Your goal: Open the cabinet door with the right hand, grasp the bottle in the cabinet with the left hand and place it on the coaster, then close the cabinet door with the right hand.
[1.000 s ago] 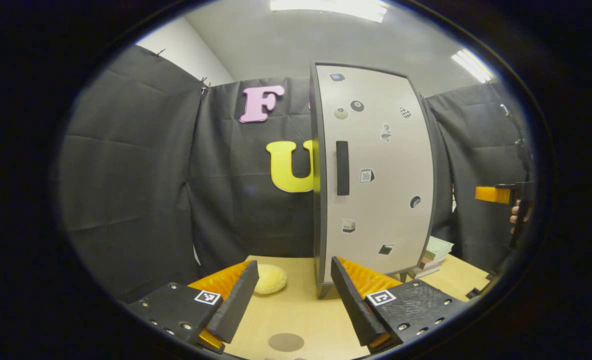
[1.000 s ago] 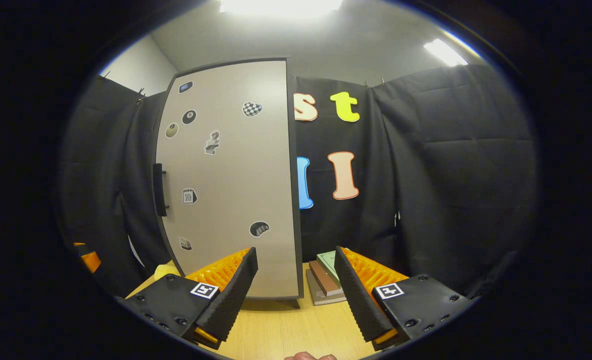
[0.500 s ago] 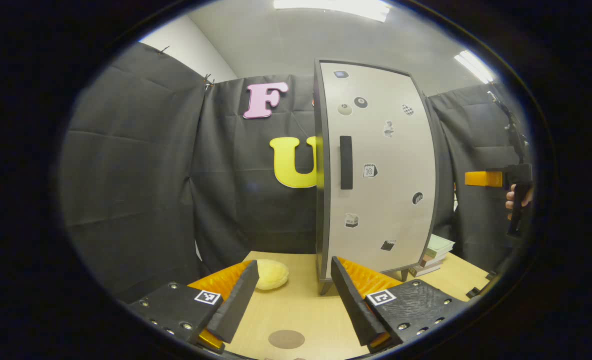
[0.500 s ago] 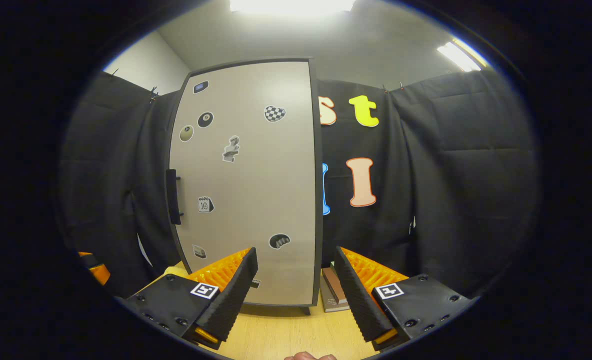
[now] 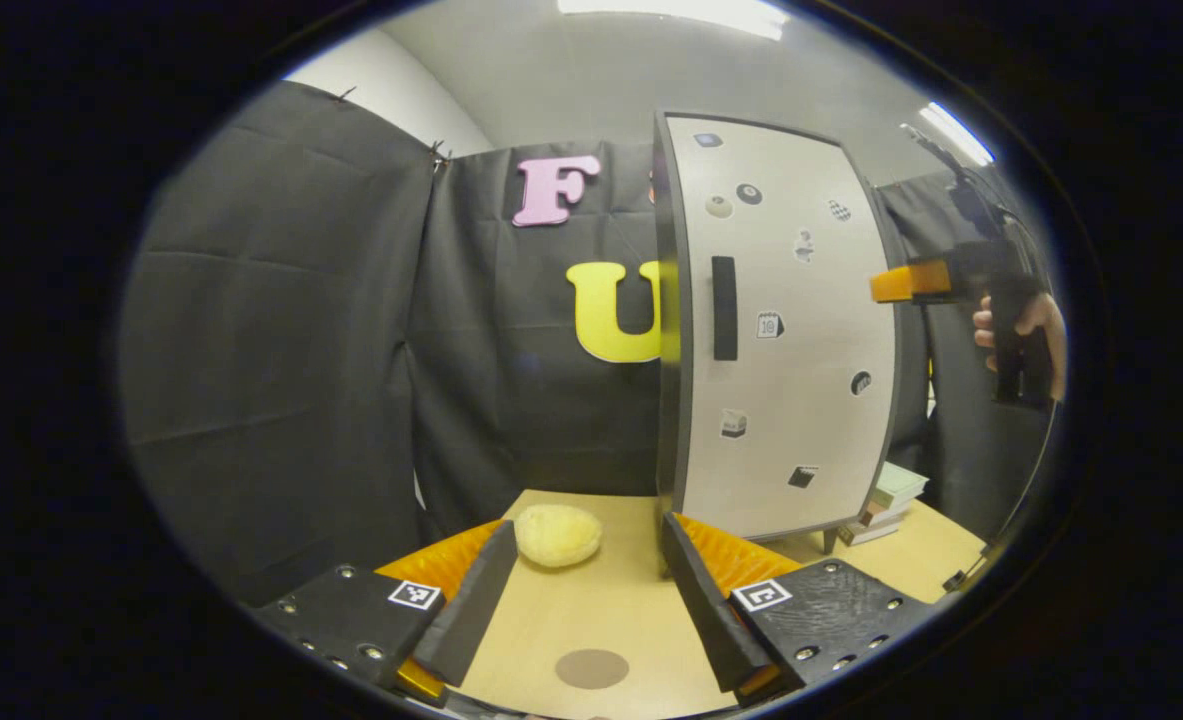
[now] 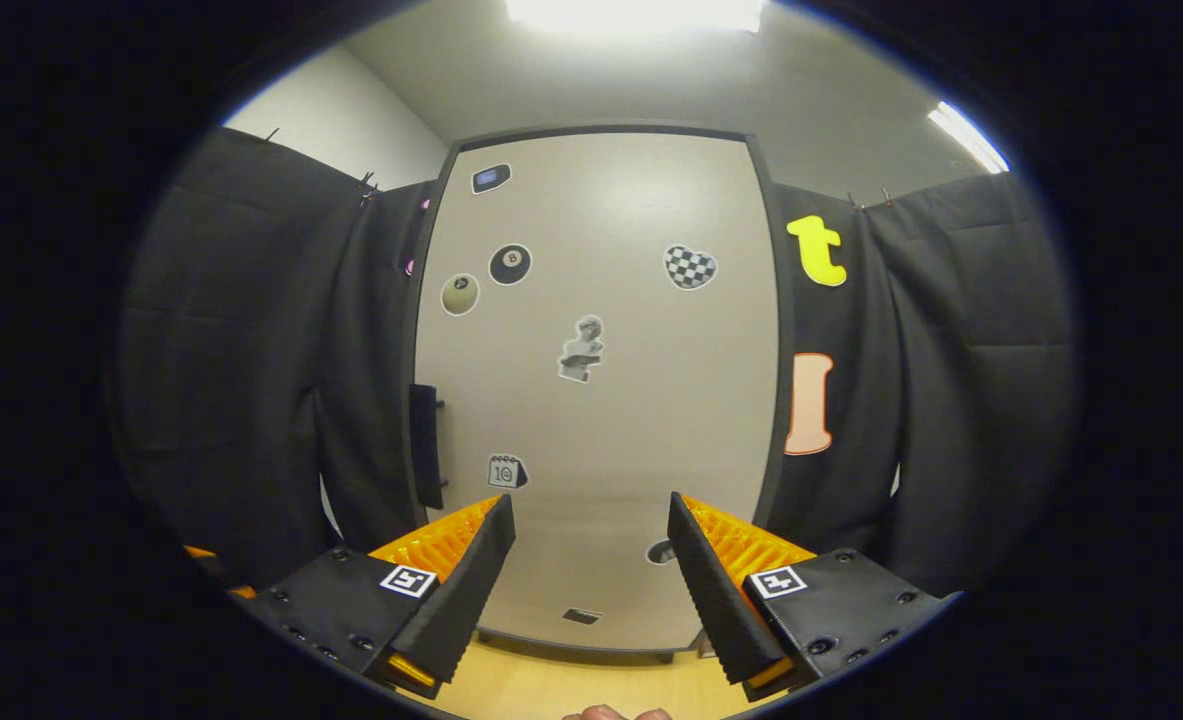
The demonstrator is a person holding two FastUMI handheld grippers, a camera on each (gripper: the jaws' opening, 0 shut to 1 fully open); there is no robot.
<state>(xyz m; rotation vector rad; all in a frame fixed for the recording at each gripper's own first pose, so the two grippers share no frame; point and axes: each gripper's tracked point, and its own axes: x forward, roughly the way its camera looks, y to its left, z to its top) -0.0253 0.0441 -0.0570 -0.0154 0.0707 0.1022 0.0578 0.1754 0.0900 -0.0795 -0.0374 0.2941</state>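
The cabinet (image 6: 591, 400) stands upright on the desk (image 5: 591, 610), its door (image 5: 786, 330) shut flat, so your first job is opening it; the bottle is presumably inside, out of sight behind that door. Your right hand-held gripper (image 6: 591, 560) faces the door front squarely, fingers spread wide with nothing between them. From the left gripper view, that right hand-held gripper (image 5: 916, 282) hangs up near the door's hinge-side edge, well apart from the handle.

Aim for the black vertical handle (image 6: 425, 445) near the door's left edge. Bring the fingers across to it, straddle the bar, close firmly, then pull in an arc about the far hinge rather than straight back.

Hold your left hand-held gripper (image 5: 581, 590) low over the desk, fingers spread and empty, clear of the door's swing. The round brown coaster (image 5: 592, 668) lies on the desk just ahead of it; the yellow sponge-like lump (image 5: 557, 534) sits farther back, beside the cabinet.
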